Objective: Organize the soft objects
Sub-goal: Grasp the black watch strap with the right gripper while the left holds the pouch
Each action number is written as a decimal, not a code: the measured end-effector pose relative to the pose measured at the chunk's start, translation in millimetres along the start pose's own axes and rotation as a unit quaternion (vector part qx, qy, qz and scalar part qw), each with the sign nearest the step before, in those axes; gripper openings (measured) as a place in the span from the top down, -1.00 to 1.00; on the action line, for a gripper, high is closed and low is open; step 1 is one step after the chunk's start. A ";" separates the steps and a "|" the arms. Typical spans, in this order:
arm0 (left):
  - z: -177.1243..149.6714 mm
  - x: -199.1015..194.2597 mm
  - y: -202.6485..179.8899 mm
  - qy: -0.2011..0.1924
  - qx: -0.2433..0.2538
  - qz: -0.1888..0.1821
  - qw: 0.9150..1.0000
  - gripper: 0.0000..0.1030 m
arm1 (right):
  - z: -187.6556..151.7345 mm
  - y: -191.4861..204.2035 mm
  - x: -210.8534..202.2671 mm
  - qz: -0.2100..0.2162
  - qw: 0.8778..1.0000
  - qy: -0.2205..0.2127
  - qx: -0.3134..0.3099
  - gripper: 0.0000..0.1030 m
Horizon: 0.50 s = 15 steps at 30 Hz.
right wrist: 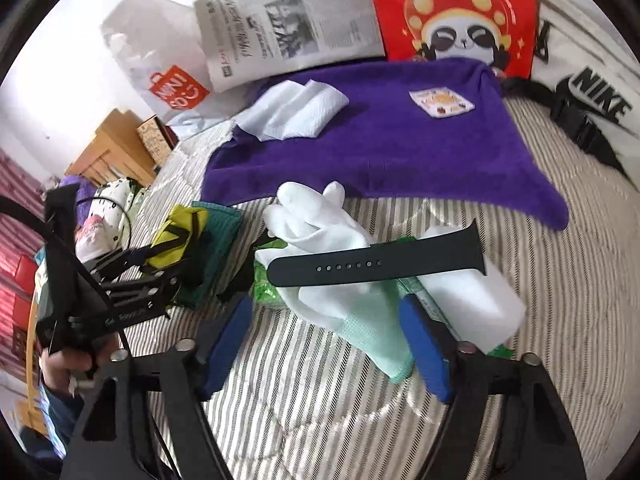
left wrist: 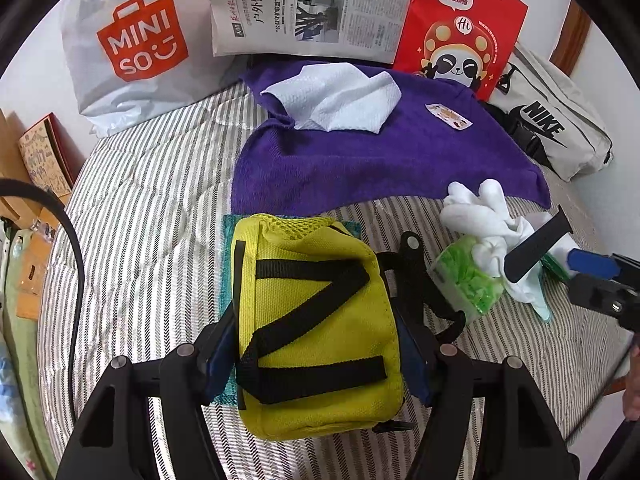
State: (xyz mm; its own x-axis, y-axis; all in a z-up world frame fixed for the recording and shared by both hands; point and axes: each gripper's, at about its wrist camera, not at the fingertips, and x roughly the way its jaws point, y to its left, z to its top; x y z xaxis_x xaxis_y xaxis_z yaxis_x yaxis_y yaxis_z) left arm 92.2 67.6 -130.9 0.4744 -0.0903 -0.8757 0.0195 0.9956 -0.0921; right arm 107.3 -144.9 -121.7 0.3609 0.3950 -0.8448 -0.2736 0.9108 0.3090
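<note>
On the striped bed, yellow mesh pouch with black straps (left wrist: 316,328) clamped between left gripper (left wrist: 320,356) pads, right gripper (right wrist: 328,344) spread wide, just near of white glove (right wrist: 320,232) under black rubber watch strap (right wrist: 376,266), purple towel (right wrist: 380,144) beyond.

The supporting surface is a bed covered with a grey-and-white striped quilt (left wrist: 152,200). Lying directly on it: a purple towel (left wrist: 360,160), a teal cloth (right wrist: 218,236) under the yellow mesh bag (left wrist: 316,320), a green tissue pack (left wrist: 468,280) and a white Nike bag (left wrist: 560,128). A Miniso bag (left wrist: 132,48), a newspaper (left wrist: 304,4) and a red panda bag (left wrist: 460,28) stand along the far edge.
</note>
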 end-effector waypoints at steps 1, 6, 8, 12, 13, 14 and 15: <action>-0.5 0.2 0.9 0.000 0.000 0.000 1.000 -0.31 | 1.3 -1.4 2.3 0.001 1.000 0.001 0.008 -0.38; -2.9 -2.1 5.8 -0.001 -0.002 0.000 1.000 -0.33 | 13.5 -16.5 14.6 -0.006 0.998 -0.001 0.055 -0.33; -3.7 -3.2 7.9 -0.003 -0.005 -0.001 1.000 -0.33 | 18.4 -24.6 18.0 -0.003 0.997 -0.003 0.075 -0.29; -5.7 -2.7 10.8 -0.002 -0.007 -0.004 1.000 -0.33 | 25.9 -32.8 25.4 -0.009 0.996 -0.004 0.093 -0.05; -5.9 -2.2 11.3 -0.001 -0.007 -0.005 1.000 -0.33 | 27.2 -33.7 27.2 -0.008 0.995 -0.004 0.095 0.25; -6.1 -1.9 11.6 -0.001 -0.007 -0.005 1.000 -0.33 | 28.0 -33.8 27.7 0.000 0.995 -0.005 0.095 0.54; -5.8 -1.3 11.7 -0.001 -0.007 -0.004 1.000 -0.34 | 28.2 -32.9 26.9 0.008 0.996 -0.007 0.094 0.62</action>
State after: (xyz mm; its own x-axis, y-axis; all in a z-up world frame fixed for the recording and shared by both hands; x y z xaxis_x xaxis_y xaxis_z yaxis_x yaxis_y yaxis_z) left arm 86.7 79.2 -133.6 0.4767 -0.0991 -0.8735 0.0118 0.9943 -0.1064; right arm 151.2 -160.9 -142.3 0.3713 0.4093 -0.8334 -0.1079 0.9106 0.3991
